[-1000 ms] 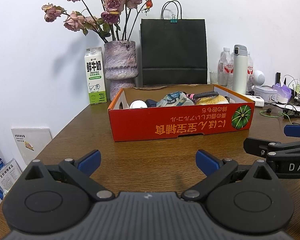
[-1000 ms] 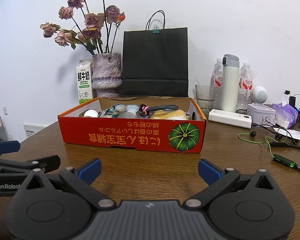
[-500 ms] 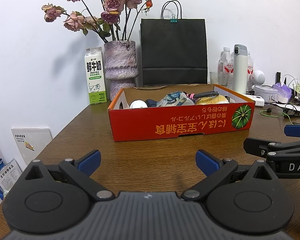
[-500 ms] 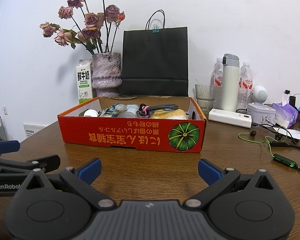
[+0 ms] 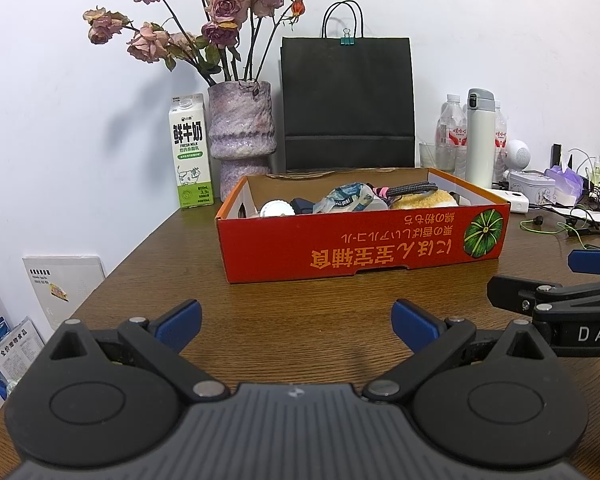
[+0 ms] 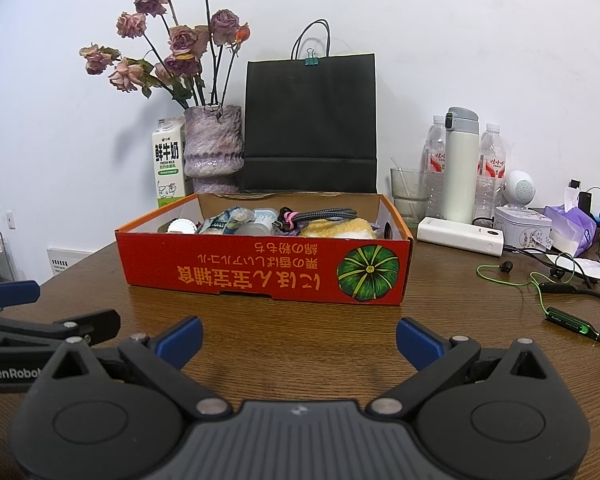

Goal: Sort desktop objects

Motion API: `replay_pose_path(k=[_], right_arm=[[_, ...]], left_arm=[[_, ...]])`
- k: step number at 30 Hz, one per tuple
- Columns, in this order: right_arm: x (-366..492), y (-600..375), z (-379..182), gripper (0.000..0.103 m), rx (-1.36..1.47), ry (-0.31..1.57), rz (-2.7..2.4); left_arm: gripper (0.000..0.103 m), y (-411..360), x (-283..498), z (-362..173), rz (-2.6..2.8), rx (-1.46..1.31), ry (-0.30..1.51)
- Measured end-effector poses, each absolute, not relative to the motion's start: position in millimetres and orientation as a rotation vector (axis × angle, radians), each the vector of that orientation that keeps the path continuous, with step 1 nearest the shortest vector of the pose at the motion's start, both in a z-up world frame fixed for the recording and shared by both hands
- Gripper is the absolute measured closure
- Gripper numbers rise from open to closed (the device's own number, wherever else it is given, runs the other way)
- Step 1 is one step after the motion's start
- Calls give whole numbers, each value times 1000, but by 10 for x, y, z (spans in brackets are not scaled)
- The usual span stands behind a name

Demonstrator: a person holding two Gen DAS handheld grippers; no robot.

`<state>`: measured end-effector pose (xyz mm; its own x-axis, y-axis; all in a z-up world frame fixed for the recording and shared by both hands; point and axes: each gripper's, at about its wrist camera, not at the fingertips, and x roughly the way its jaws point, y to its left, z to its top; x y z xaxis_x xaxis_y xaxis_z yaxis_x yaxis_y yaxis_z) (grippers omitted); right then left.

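- Left wrist view: the left claw hangs low over the near part of the wooden tabletop, its blue-tipped fingers spread wide with nothing between them.
- Ahead, towards the middle of the tabletop, stands a shallow red cardboard box with a green pumpkin printed at its right end; a white cap, a crumpled packet, a braided cable and a yellow sponge lie inside.
- Behind the box, along the far edge, stand a milk carton, a vase of dried roses and a black paper bag.
- Right wrist view: the right claw is likewise wide open and empty, over the near edge.
- The box sits straight ahead.
- Near the right edge lie a white power bank and a green earphone cord; a white flask stands behind them.
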<state>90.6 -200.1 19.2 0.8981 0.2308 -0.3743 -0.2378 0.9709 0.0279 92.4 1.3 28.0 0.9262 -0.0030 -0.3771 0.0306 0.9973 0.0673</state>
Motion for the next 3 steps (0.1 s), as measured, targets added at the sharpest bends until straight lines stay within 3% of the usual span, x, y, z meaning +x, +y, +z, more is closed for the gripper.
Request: replay_pose_path(k=[3], right_arm=[[911,-1986,181,0,-18,387,239]], left_arm=[[0,19,930,281,-21,70,390]])
